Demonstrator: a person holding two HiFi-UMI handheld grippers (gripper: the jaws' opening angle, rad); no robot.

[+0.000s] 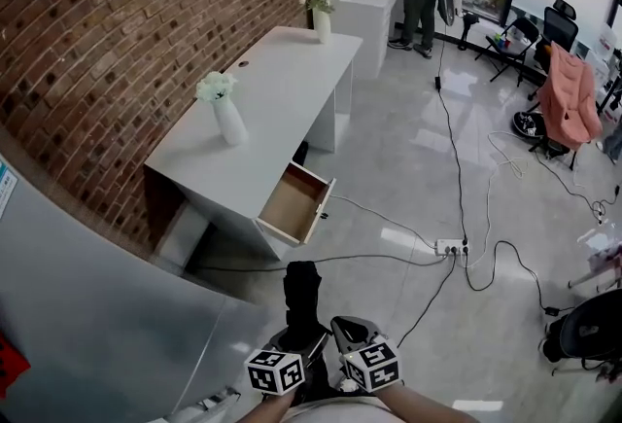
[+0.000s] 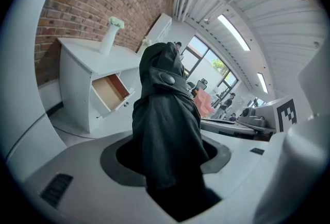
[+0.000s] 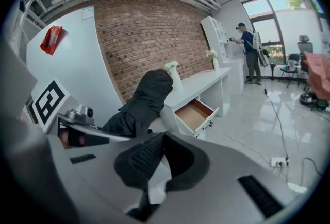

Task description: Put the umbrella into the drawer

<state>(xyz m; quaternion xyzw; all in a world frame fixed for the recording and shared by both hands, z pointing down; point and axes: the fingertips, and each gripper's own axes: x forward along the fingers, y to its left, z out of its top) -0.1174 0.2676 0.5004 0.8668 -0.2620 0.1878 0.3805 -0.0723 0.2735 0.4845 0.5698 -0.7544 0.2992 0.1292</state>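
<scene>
item: umbrella (image 1: 301, 299), 1 piece, folded short.

handling (judged): light enough for 1 gripper. soft cloth outside, so the folds will give and may slide under the pads, with a stiff core beneath. not fragile. the best hold is likely low on the body, where the cloth is bunched tight over the core. the loose top folds would slip.

appearance: black all over with a matt cloth canopy gathered in loose pleats. a strap wraps round it and closes with 1 round snap button (image 2: 167, 79). the top end is rounded and hood-like. the handle is not visible.

location: upright in the left gripper (image 1: 299, 341), low in the head view, near the person's body. it is well apart from the drawer (image 1: 296, 204) and not yet in it.

left gripper jaws: pinching the lower part of the umbrella, with cloth filling the gap between them.

right gripper (image 1: 350, 326): just beside the left. its jaws are pressed together at the tips, with nothing between them.

destination: 1 drawer, pulled open from the white desk (image 1: 282, 71), with a wood-coloured inside that looks bare. the desk stands against a brick wall and carries 2 white vases (image 1: 230, 120) of flowers.
</scene>
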